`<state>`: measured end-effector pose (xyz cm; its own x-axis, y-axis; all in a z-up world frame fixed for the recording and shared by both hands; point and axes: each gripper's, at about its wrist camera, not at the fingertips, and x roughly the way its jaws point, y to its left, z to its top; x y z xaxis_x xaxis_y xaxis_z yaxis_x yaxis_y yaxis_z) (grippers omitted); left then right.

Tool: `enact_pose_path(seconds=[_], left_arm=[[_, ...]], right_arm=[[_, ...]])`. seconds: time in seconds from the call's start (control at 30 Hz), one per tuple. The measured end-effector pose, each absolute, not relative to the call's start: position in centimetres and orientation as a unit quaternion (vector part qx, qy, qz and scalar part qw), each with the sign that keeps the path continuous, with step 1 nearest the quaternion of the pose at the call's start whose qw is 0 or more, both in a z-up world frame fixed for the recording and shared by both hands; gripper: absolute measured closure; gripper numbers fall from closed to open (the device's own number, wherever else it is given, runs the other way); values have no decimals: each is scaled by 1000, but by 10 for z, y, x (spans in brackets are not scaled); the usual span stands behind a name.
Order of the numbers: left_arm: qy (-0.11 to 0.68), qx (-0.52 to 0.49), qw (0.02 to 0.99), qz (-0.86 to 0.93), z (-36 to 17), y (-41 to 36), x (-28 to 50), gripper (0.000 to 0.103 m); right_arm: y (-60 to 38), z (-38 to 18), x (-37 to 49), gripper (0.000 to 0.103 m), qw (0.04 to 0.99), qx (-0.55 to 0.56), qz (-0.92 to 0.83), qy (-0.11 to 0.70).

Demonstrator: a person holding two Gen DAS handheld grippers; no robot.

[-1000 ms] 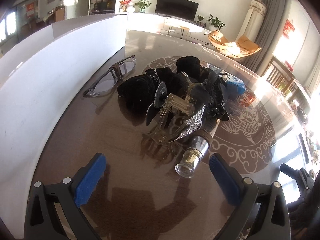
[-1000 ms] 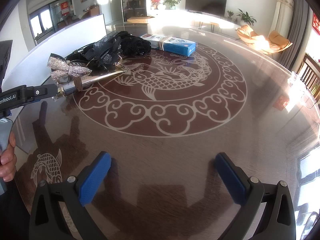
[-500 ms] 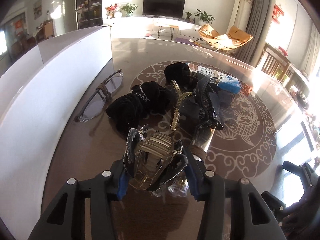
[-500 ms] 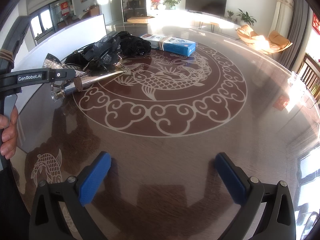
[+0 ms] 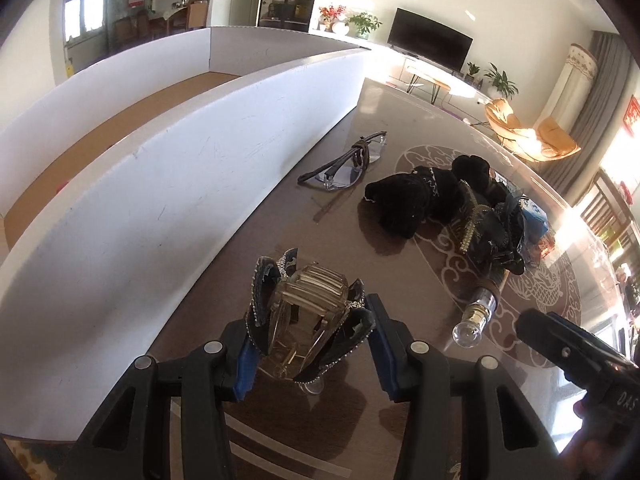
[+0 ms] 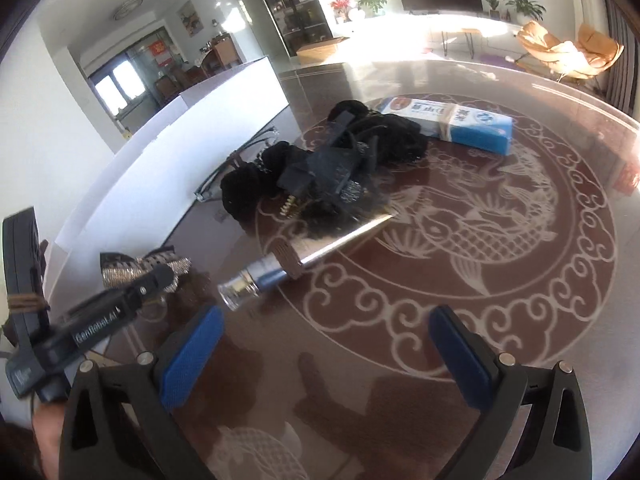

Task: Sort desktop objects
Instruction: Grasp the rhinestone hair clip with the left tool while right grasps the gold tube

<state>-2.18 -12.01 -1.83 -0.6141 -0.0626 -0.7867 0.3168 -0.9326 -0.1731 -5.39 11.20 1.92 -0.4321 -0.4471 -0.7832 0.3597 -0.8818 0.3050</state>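
Observation:
My left gripper (image 5: 312, 344) is shut on a clear hair claw clip with a rhinestone bow (image 5: 308, 316), held above the table beside the white box (image 5: 168, 168). In the right wrist view the same left gripper (image 6: 156, 284) shows at the left edge with the sparkly bow clip (image 6: 140, 268) in it. My right gripper (image 6: 326, 356) stands open over the bare table, with nothing between its fingers. Just beyond it lies a metal tube with a clear cap (image 6: 280, 268). A heap of black hair accessories (image 6: 340, 168) lies behind the tube.
Glasses (image 5: 348, 164) lie by the white box wall. A blue and white carton (image 6: 452, 122) sits past the heap. The tube (image 5: 476, 316) and black heap (image 5: 420, 196) lie right of my left gripper. The right gripper's body (image 5: 576, 360) shows at lower right.
My left gripper shut on the bow clip, took it out of the heap and carried it left toward the white box. My right gripper swung closer to the tube and heap.

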Motion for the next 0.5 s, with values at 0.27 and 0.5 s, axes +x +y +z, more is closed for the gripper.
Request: enact_pose_path(seconds=[0.27, 0.5], left_arm=[[131, 426, 70, -892, -16, -106, -22, 55], [71, 441, -9, -895, -18, -64, -29, 55]], right_arm=[[65, 5, -64, 58, 157, 487, -859, 35], [137, 9, -25, 72, 163, 465, -868, 62]])
